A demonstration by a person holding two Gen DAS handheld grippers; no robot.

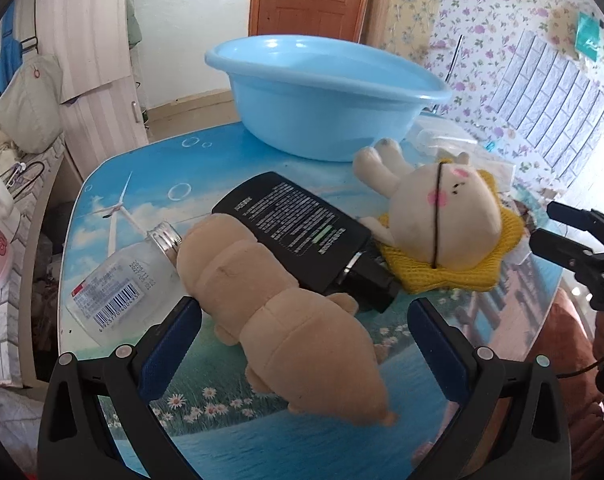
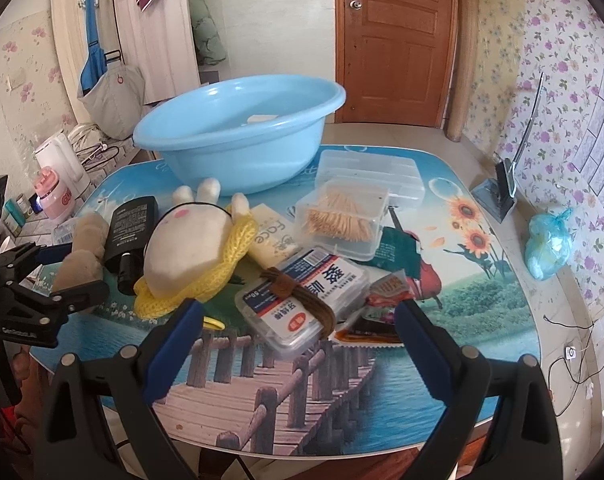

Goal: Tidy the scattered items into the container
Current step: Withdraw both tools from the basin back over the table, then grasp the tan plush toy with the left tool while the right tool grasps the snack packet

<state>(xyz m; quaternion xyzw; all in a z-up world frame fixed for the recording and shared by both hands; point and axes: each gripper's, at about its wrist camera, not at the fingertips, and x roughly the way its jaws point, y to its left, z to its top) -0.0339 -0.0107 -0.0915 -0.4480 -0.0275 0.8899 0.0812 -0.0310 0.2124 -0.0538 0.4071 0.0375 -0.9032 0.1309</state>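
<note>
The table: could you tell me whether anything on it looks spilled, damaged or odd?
Nothing looks spilled or broken. The clear bottle lies on its side without a cap, and the black tube rests tilted across the tan plush.

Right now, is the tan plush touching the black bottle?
Touching. The left wrist view shows the tan plush lying over the edge of the black bottle, no gap between them.

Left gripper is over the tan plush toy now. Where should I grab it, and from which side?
Grip the tan plush toy across its narrow waist, coming down from above. It lies lengthwise between the open left gripper fingers, its far end resting on the black bottle.
</note>
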